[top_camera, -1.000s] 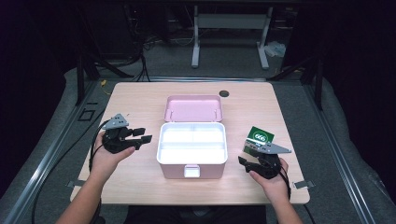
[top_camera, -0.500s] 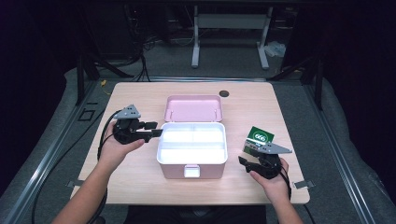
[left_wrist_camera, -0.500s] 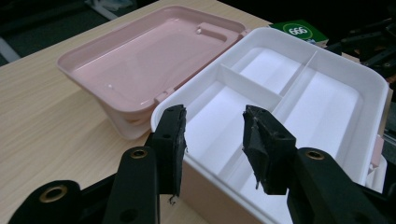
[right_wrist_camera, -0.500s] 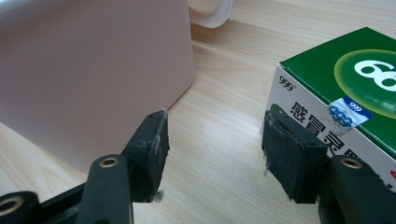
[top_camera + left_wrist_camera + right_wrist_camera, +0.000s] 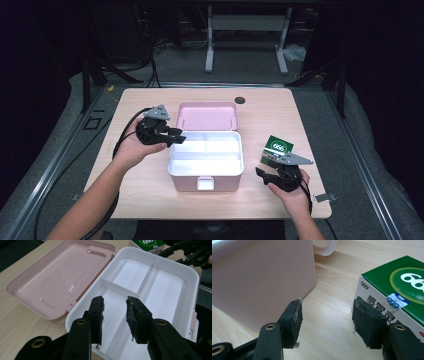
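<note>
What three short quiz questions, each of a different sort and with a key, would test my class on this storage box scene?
1. True or false: the pink lid of the storage box lies open, folded back on the table.
2. Which tongs hover over the box's white divided tray? A) left tongs B) right tongs
3. Fill in: the green carton lies on the table beside the ____ tongs.

Key:
1. True.
2. A; their jaws have just been closing, with nothing between them.
3. Right; the carton lies beside one open jaw, not gripped.
</note>
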